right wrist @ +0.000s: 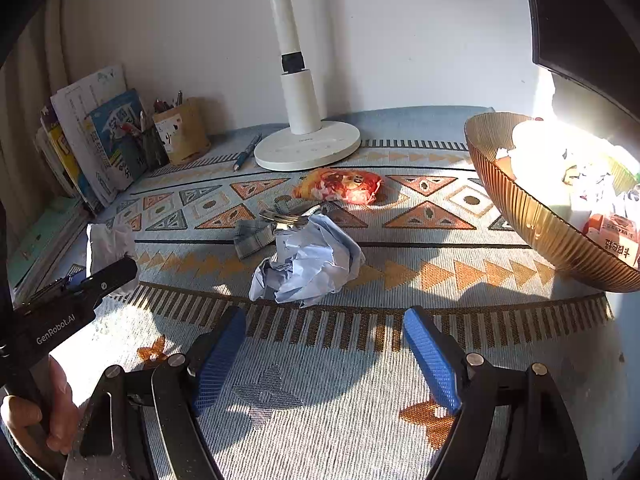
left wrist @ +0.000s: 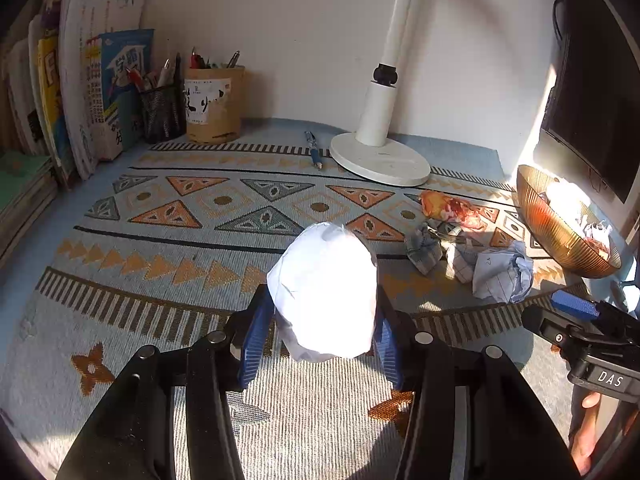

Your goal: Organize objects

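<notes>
My left gripper (left wrist: pixel 323 294) is shut on a crumpled white paper ball (left wrist: pixel 320 264), held just above the patterned mat (left wrist: pixel 180 240). The same ball (right wrist: pixel 108 244) shows at the left of the right wrist view. My right gripper (right wrist: pixel 324 314) stands open over the mat with nothing between its blue pads (right wrist: pixel 432 360). Just beyond its tips lies a crumpled pale-blue paper (right wrist: pixel 308 260). Behind that are a checked scrap with a metal clip (right wrist: pixel 264 228) and a red-orange snack wrapper (right wrist: pixel 340 186). At the right, a ribbed golden bowl (right wrist: pixel 520 216) holds several papers and packets.
A white lamp base (left wrist: pixel 380 160) stands at the back, with a blue pen (left wrist: pixel 314 150) beside it. Two pen holders (left wrist: pixel 214 104) and upright books (left wrist: pixel 80 100) fill the back left. A dark monitor (left wrist: pixel 592 80) hangs over the bowl. A hand (right wrist: pixel 24 416) grips the left tool.
</notes>
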### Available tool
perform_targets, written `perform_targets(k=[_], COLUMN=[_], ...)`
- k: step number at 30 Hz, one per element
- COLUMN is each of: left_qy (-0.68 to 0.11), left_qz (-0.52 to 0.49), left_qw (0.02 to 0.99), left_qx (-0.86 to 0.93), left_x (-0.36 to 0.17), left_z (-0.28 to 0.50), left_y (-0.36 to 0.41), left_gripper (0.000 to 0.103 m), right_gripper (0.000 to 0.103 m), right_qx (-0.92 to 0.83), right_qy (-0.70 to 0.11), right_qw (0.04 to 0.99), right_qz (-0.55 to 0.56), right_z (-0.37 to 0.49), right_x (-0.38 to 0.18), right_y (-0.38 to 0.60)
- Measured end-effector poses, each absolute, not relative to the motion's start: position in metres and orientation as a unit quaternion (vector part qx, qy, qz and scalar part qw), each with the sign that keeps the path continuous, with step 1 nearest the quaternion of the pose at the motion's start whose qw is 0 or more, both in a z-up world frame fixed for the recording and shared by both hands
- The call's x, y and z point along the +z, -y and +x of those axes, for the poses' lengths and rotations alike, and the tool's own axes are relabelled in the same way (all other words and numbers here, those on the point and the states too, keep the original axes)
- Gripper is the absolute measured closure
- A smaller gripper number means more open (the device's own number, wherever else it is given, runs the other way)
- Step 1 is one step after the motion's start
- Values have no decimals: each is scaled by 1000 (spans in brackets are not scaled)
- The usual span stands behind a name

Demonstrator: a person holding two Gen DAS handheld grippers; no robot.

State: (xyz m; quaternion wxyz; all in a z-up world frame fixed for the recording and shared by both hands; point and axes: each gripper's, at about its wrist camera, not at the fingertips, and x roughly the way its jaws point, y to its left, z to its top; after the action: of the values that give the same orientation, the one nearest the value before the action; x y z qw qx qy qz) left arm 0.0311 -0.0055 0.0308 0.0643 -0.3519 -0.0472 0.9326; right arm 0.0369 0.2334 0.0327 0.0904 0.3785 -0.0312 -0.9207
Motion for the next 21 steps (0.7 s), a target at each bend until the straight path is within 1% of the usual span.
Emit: perform_targets(k=[8,16,17,18,19,21], left_qy=[49,55,53,52,52,52], left_qz=[-359,-359,-360,-360,-360,-360], left_qw=[73,81,81,82,82,82], left_qx=[929,928,928,928,928,928], left_x=[29,29,29,29,29,29], left_z=[30,30,30,30,29,30], left_y=[5,5,5,4,4,4], left_gripper=[57,57,57,57,57,57], right_gripper=[23,23,31,45,48,62], right_qx=[-920,-913,-912,-909,-905,-909], right_qy=[5,27,29,30,31,26], right_qw=[96,80,74,69,72,65], right_qz=[381,399,404,410,418,410], right_z=[28,18,15,13,11,14], right_x=[33,25,23,21,18,20], right_y=[-205,-213,-213,-214,-213,-213])
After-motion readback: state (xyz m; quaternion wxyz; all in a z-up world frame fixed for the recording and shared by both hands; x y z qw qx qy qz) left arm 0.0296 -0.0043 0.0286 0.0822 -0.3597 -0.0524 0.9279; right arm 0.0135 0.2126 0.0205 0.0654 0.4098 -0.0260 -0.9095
